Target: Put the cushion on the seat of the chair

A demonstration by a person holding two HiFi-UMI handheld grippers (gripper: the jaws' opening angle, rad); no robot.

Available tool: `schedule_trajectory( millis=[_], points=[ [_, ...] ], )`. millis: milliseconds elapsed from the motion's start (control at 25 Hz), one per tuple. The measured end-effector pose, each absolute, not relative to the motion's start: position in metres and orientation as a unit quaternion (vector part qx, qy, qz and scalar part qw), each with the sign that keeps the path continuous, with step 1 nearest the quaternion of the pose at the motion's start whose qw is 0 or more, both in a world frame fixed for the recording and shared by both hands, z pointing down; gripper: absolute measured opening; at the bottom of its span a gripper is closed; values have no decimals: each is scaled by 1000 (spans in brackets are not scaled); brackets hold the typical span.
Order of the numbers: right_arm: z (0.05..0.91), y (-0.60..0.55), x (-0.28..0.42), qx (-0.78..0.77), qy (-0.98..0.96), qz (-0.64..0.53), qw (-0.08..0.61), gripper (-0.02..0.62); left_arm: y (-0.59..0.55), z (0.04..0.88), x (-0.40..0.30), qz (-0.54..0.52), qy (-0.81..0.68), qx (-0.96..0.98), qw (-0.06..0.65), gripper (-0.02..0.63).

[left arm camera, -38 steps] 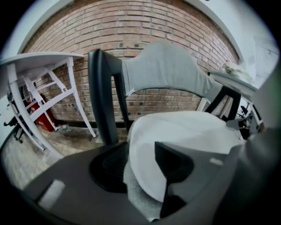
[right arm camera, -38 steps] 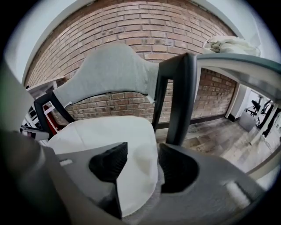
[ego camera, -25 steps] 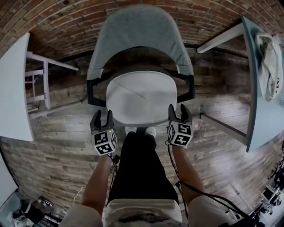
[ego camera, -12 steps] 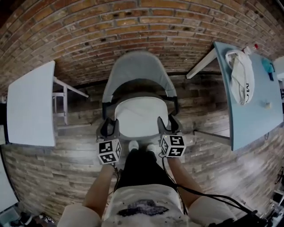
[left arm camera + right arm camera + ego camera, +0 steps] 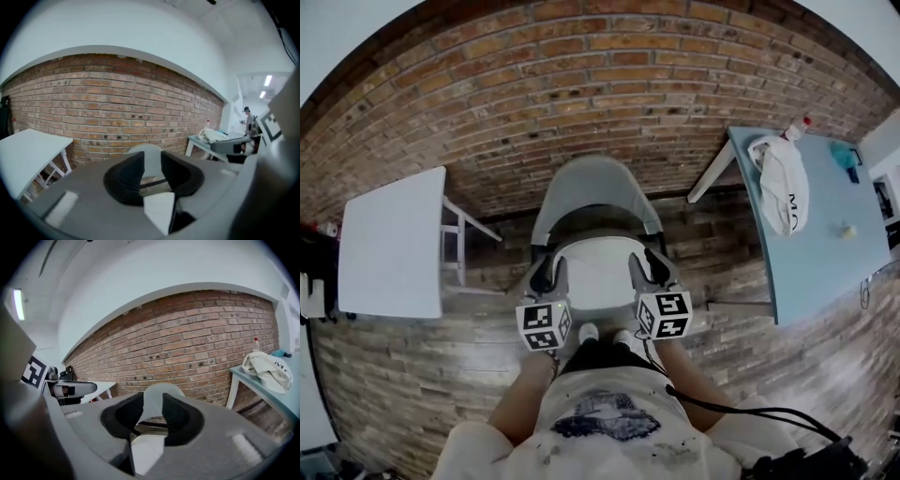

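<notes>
beside the cushion (image 5: 598,274), left gripper (image 5: 547,270) and right gripper (image 5: 644,266) tilt down, empty half-open fingers (image 5: 125,178) just narrowing.

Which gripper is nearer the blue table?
Right. The right gripper is at the chair's side toward the blue table; the left gripper is at the chair's far side.

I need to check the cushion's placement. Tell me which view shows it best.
Head view: from above, nearly the whole cushion lies on the chair seat. The two gripper views show only a white sliver of it, low down.
</notes>
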State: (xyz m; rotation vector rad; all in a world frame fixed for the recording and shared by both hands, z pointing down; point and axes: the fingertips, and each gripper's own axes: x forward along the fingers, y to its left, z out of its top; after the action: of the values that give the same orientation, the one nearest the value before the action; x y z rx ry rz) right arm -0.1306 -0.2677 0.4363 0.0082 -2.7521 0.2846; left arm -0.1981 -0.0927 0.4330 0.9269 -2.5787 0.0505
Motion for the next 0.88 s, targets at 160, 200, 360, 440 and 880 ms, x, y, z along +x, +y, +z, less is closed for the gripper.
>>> schedule_trajectory(
  millis=[160, 200, 360, 440, 880],
  points=[
    [400, -265, -131, -8, -983, 99, 155, 44, -100, 401, -191, 16, -923, 340, 178, 81],
    [394, -264, -128, -11, -984, 97, 152, 34, -101, 395, -188, 16, -923, 342, 175, 72],
    [377, -261, -122, -26, -984, 93, 148, 0, -104, 379, -182, 19, -924, 344, 168, 24],
    [371, -260, -122, -34, -984, 94, 147, -2, -105, 375, -182, 20, -924, 345, 167, -5],
    [356, -260, -125, -54, -983, 90, 147, -3, -101, 356, -184, 18, -930, 334, 151, -9]
  ],
)
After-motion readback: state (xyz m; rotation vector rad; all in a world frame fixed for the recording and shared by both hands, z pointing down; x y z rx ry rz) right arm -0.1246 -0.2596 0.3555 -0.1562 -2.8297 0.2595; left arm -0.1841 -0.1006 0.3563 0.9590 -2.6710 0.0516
